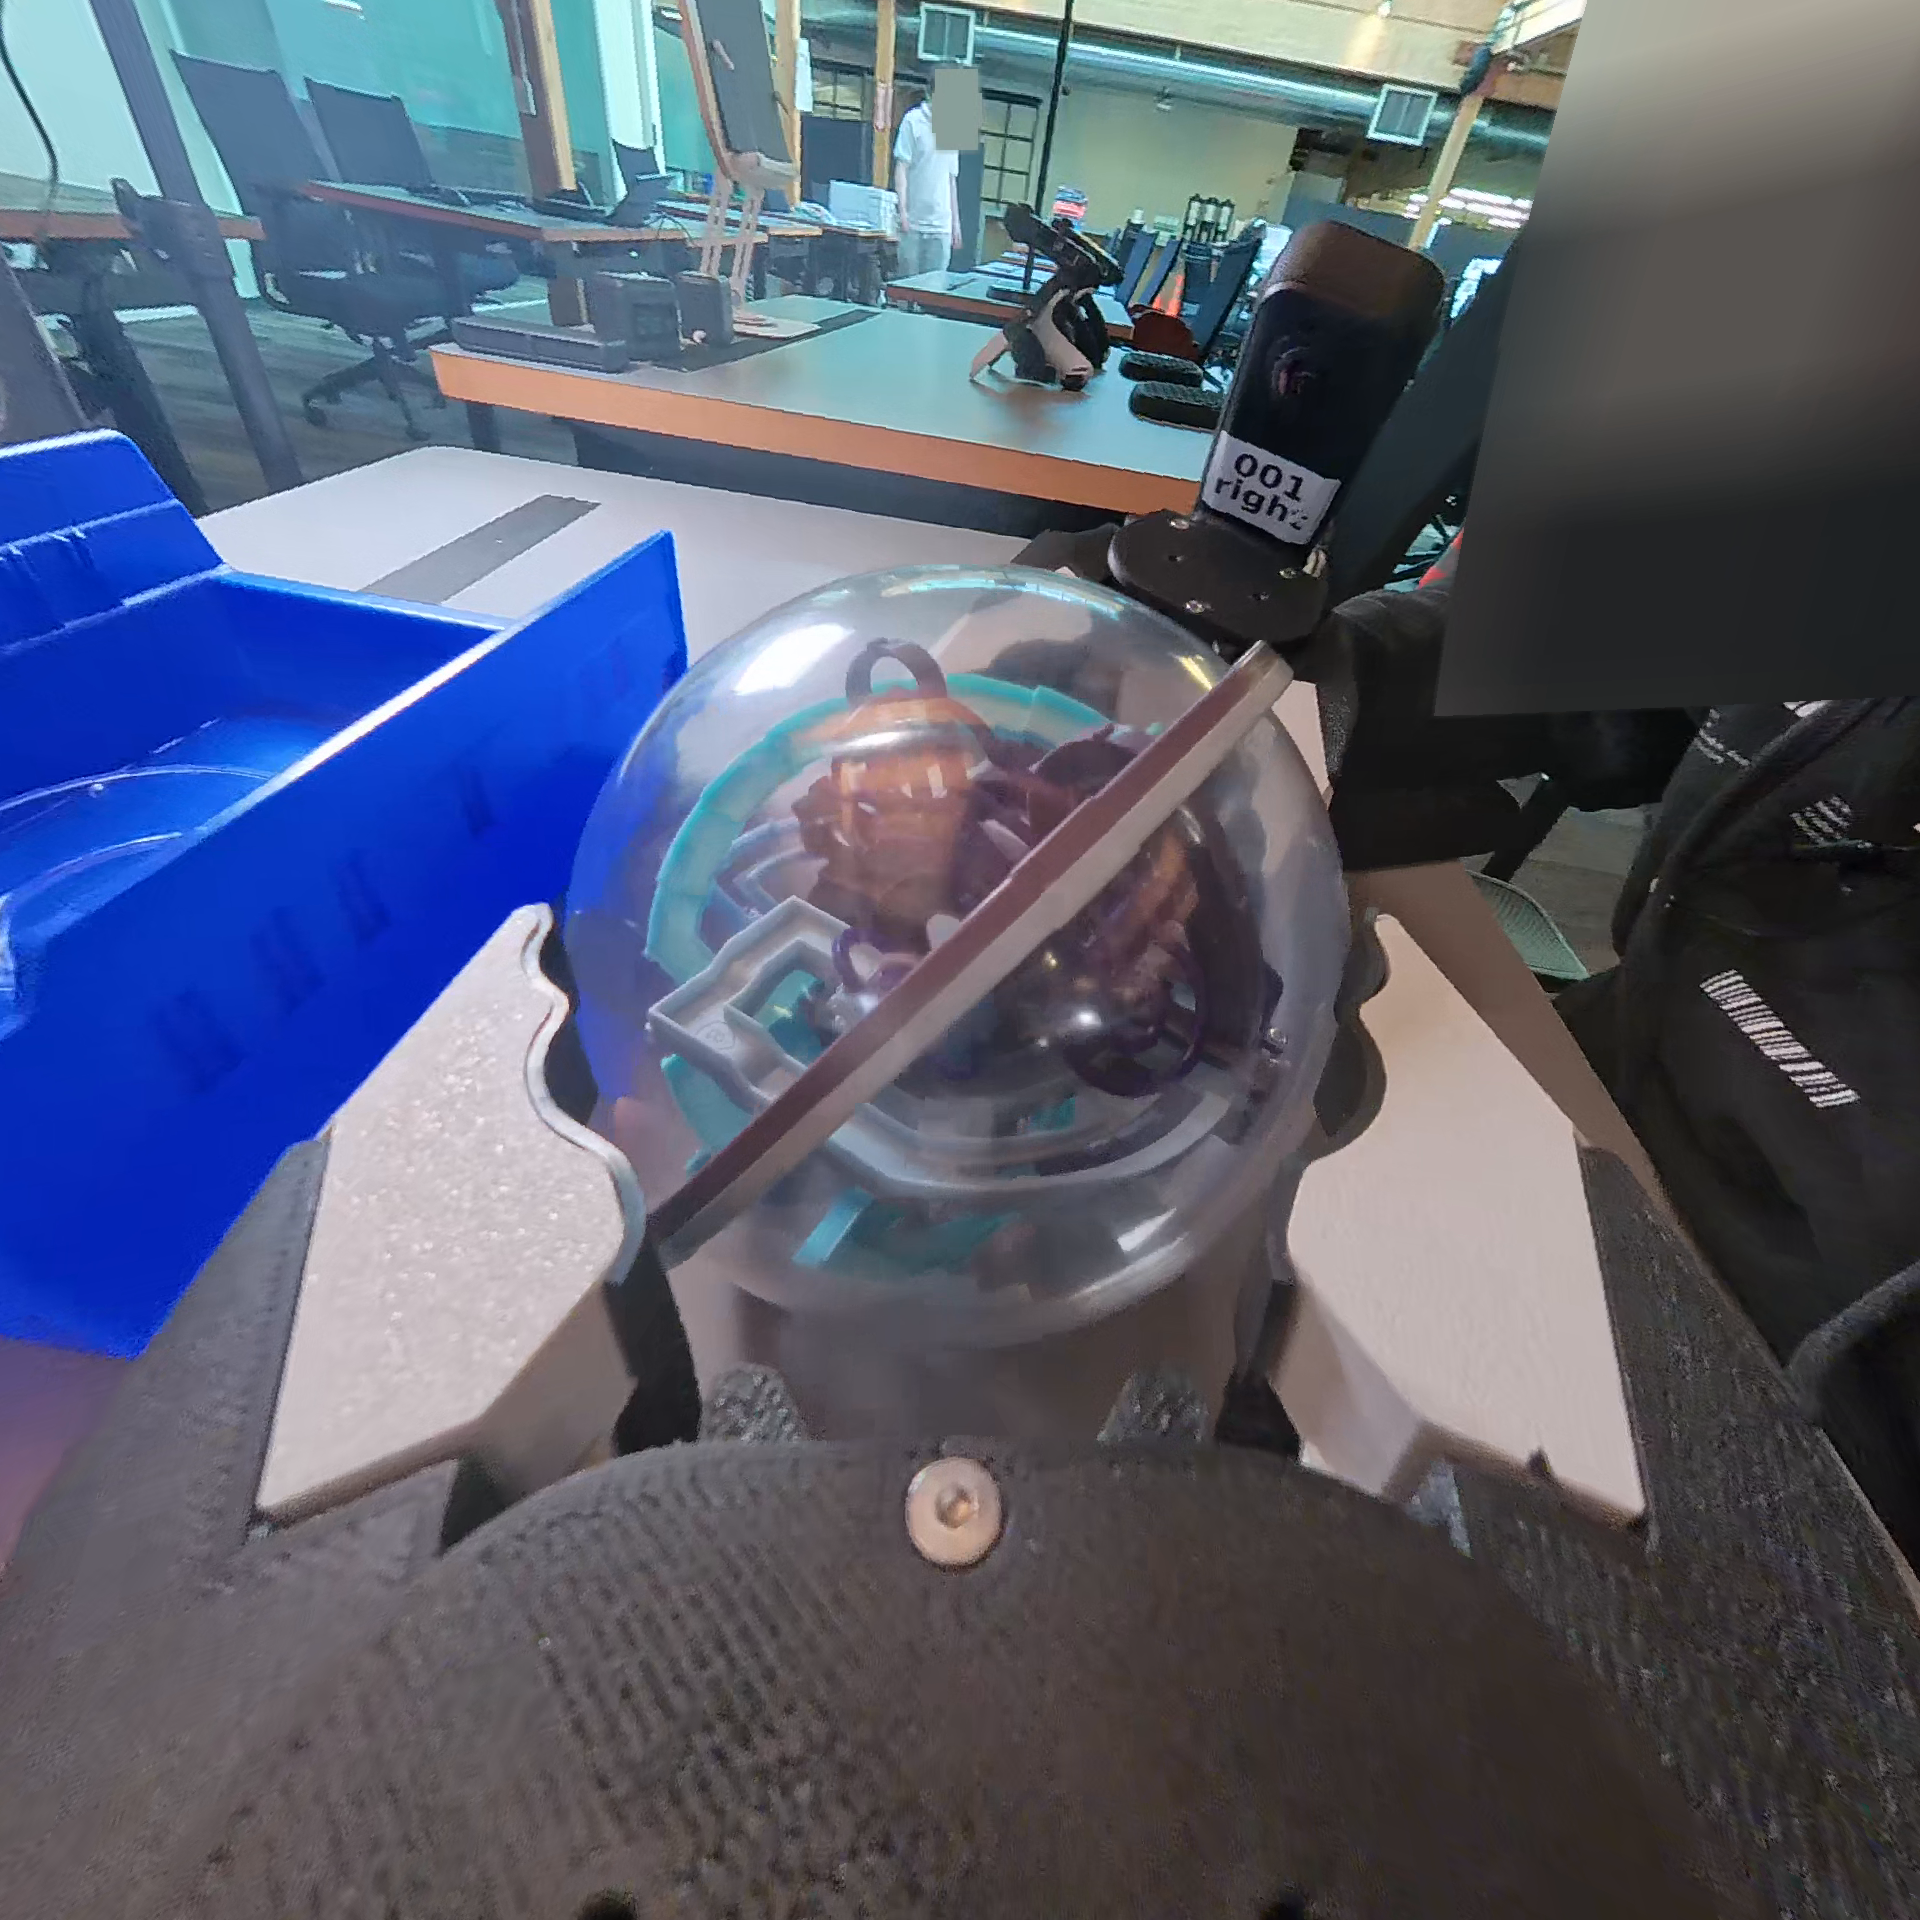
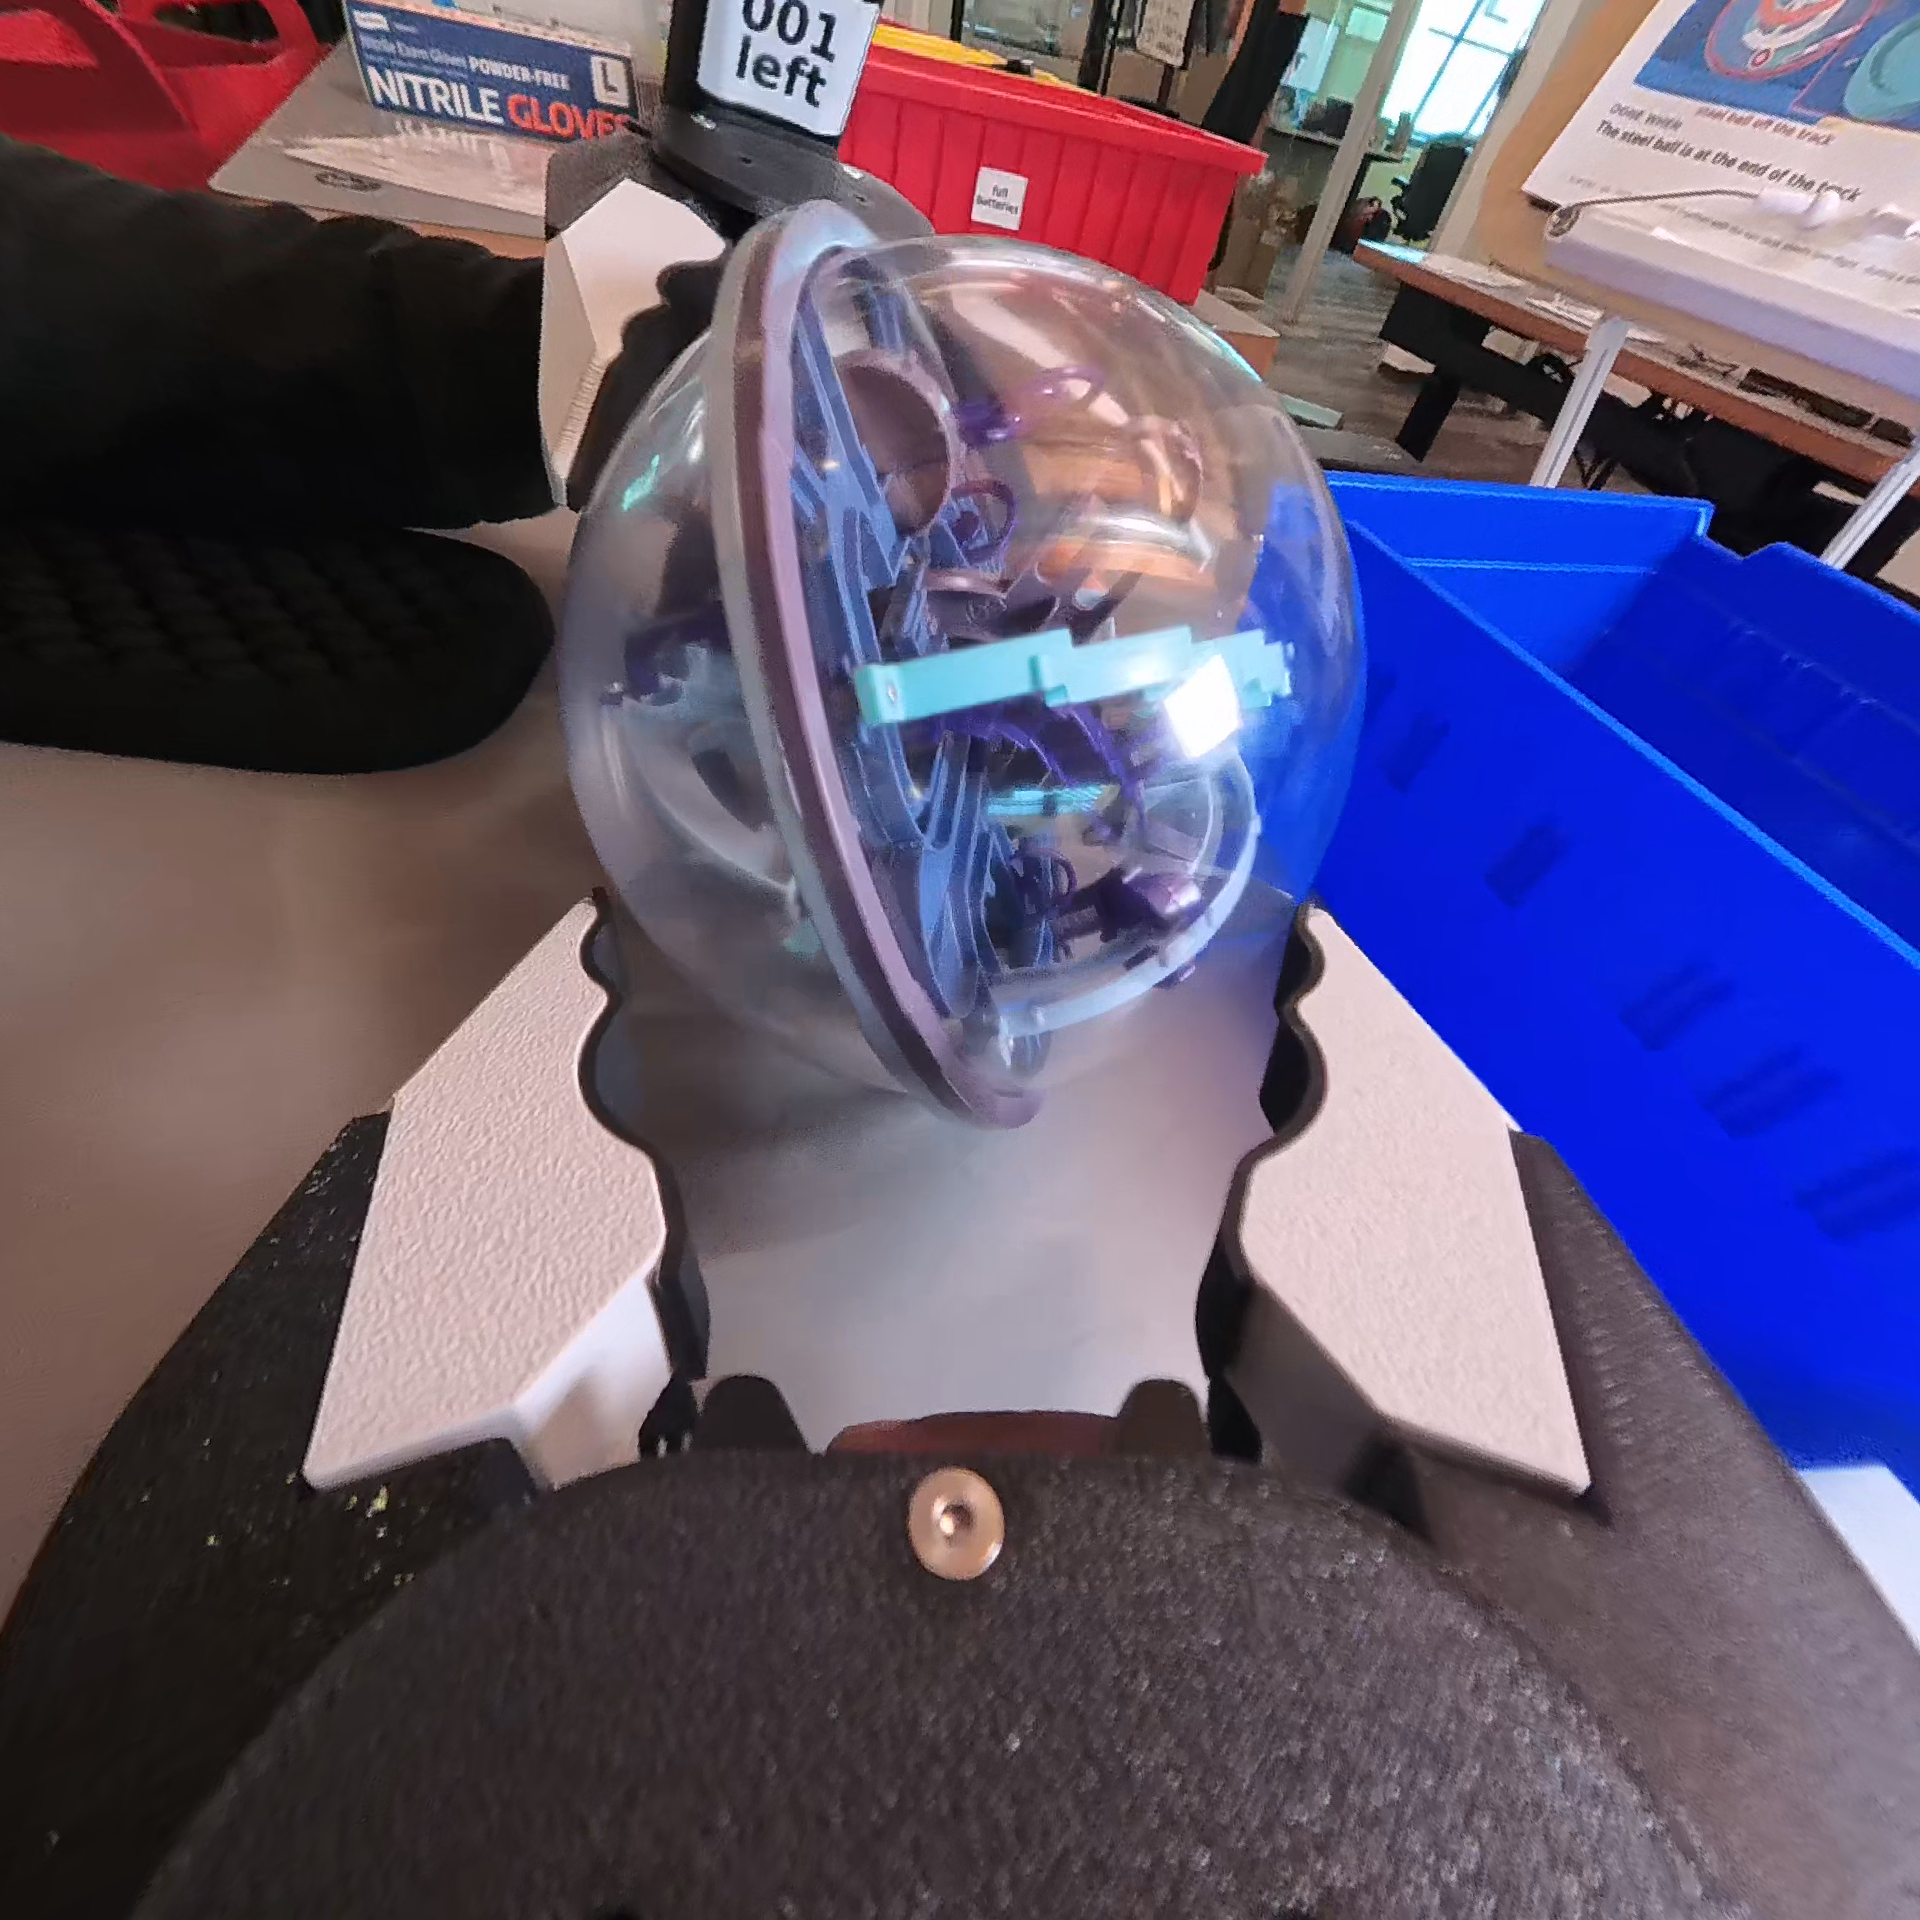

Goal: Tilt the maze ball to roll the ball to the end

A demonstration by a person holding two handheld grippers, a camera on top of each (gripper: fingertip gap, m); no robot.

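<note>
The maze ball (image 1: 956, 956) is a clear sphere with a grey-purple seam ring and teal, orange and purple tracks inside. My left gripper (image 1: 956, 935) has its white fingers (image 1: 468, 1122) pressed on both sides of it and holds it above the table. In the right wrist view the maze ball (image 2: 966, 665) sits between the tips of my right gripper (image 2: 945, 925), which grips its near lower part from the opposite side. The right gripper also shows behind the ball in the left wrist view (image 1: 1216, 561). I cannot make out the small steel ball inside.
A blue bin (image 1: 260, 831) stands close to the ball, on its right in the right wrist view (image 2: 1662, 831). A red bin (image 2: 1039, 156), a glove box (image 2: 488, 73) and a black mat (image 2: 208, 644) lie beyond. A person in dark clothing (image 1: 1766, 987) is at the right.
</note>
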